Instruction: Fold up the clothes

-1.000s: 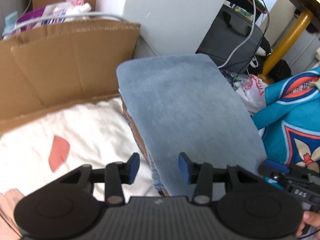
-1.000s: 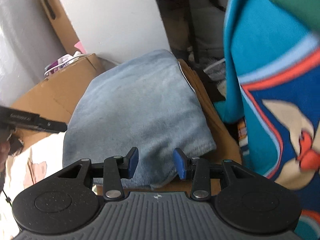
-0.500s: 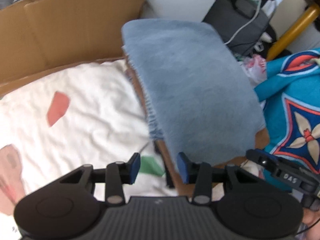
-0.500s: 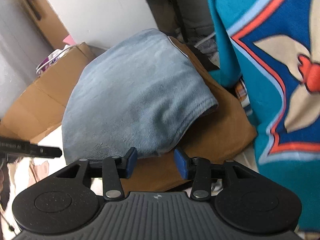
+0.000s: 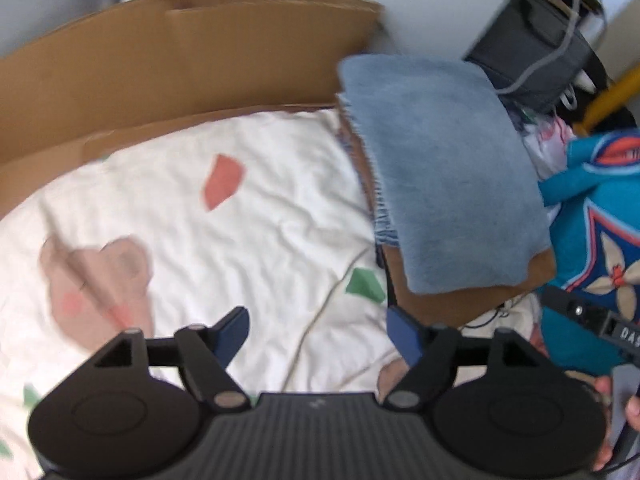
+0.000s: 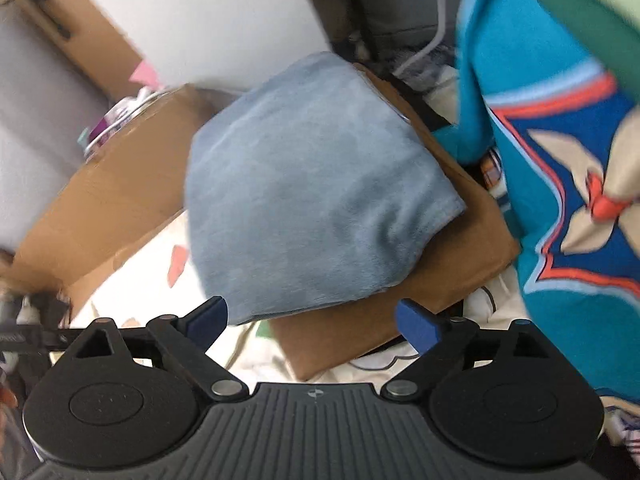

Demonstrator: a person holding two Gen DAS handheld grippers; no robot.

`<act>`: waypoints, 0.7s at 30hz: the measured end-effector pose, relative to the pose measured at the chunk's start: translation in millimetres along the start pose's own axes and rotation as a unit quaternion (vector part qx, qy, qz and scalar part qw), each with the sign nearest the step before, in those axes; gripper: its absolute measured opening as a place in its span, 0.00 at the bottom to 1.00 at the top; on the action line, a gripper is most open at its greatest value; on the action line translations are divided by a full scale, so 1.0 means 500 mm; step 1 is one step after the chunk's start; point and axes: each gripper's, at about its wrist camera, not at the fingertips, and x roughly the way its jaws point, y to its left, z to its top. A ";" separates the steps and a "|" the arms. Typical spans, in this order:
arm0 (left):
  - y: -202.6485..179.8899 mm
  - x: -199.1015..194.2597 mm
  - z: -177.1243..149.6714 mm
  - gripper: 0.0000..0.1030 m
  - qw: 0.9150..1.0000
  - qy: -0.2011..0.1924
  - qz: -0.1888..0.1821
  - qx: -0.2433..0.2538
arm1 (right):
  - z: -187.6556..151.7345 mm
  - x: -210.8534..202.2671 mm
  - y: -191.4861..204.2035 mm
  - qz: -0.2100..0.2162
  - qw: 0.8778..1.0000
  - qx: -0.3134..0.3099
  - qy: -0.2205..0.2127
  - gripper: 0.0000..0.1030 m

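A folded light-blue garment (image 5: 440,168) (image 6: 316,208) lies on top of a folded brown garment (image 5: 460,300) (image 6: 436,284), stacked at the right of a white patterned sheet (image 5: 240,240). My left gripper (image 5: 318,336) stands open above the sheet, short of the stack, with nothing between its fingers. My right gripper (image 6: 312,320) is open too, hovering just before the near edge of the blue garment. A teal garment with a blue and orange pattern (image 5: 600,232) (image 6: 560,140) hangs or lies to the right of the stack.
A brown cardboard box wall (image 5: 180,60) (image 6: 108,200) stands behind the sheet. A dark grey bag with a white cable (image 5: 544,44) and a yellow post (image 5: 612,96) are at the back right. The other gripper and a hand (image 5: 616,400) show at the right edge.
Both grippers have pulled back from the blue garment and opened wider. The stack now sits farther away, and more of the sheet and the brown garment shows.
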 end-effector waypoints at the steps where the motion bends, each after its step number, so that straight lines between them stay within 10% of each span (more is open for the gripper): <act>1: 0.011 -0.023 -0.002 0.88 1.000 0.001 -0.001 -0.011 | 0.003 -0.014 0.011 0.004 1.000 -0.005 0.008 0.93; 21: 0.161 -0.463 -0.046 0.98 0.986 -0.081 0.048 -0.139 | 0.058 -0.271 0.151 0.053 0.996 -0.025 0.074 0.99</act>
